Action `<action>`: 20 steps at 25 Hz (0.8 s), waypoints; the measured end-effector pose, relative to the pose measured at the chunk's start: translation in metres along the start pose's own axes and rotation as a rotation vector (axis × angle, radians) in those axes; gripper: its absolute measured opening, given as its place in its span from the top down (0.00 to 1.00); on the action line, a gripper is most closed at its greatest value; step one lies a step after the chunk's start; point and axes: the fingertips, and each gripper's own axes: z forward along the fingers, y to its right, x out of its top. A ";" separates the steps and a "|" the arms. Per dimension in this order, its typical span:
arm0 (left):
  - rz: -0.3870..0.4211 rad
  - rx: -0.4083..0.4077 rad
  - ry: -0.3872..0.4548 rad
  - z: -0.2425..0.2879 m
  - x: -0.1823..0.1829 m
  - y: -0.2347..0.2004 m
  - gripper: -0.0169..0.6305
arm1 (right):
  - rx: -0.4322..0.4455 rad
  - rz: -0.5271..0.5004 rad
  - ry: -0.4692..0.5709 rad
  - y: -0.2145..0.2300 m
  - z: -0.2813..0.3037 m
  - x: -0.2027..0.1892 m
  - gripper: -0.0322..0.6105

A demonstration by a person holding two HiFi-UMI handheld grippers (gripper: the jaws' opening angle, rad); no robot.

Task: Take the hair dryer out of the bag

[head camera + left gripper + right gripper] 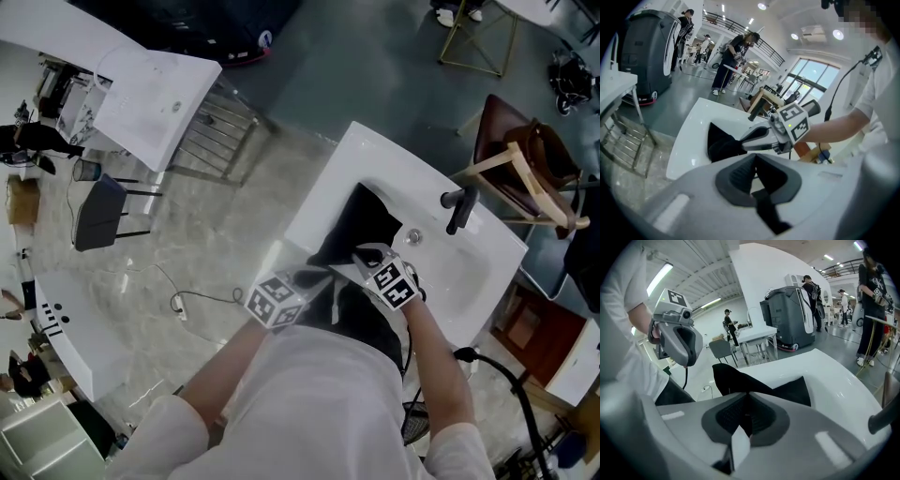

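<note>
Sink (375,159): white, faucet (461,208) at its far right.
Bag (361,225): black, lying in the basin, near edge at both grippers; hair dryer not visible.
Left gripper (754,161): jaws pressed together, dark strip of bag fabric between them.
Right gripper (747,401): jaws closed on the bag's near edge, a white tag (739,446) caught in them.

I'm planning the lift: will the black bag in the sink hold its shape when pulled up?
Probably not: the black bag lies slumped and creased in the white sink, so it looks floppy. Its peaked corner suggests thin, light fabric.
</note>
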 end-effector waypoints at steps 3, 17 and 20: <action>0.005 -0.013 -0.013 0.005 0.002 -0.002 0.97 | -0.004 0.001 -0.004 0.007 0.004 0.003 0.93; 0.062 -0.012 -0.090 0.021 0.013 -0.025 0.97 | -0.071 0.068 0.035 0.052 0.016 0.039 0.93; 0.058 -0.005 -0.117 0.024 0.010 -0.038 0.97 | -0.102 0.107 0.055 0.068 0.020 0.042 0.93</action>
